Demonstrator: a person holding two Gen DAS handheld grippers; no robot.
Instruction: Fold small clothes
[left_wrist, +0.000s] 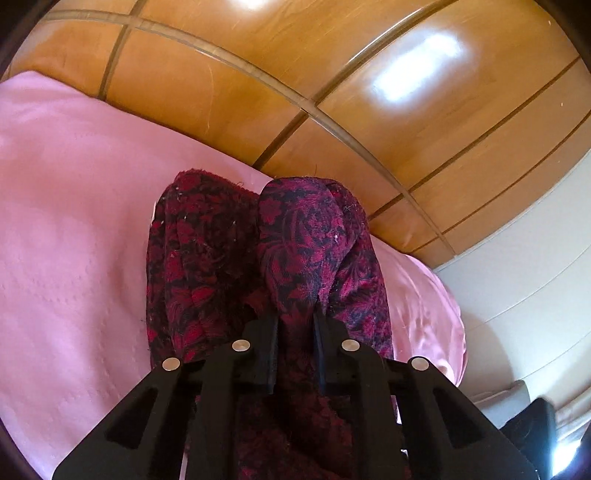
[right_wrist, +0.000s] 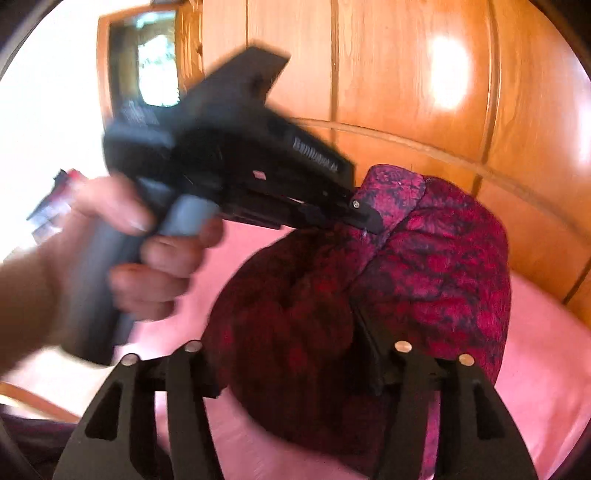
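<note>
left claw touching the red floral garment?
Touching. Left wrist view: left claw has both fingers closed on a raised fold of the red floral garment.

Both fisheye views are brightly lit, with straight panel seams bowed into curves and dark corners. White glare patches shine on the glossy wooden headboard (left_wrist: 369, 74), and a window area blows out upper left in the right wrist view. There the hand (right_wrist: 147, 251) and left gripper (right_wrist: 365, 221) are motion-blurred.
</note>
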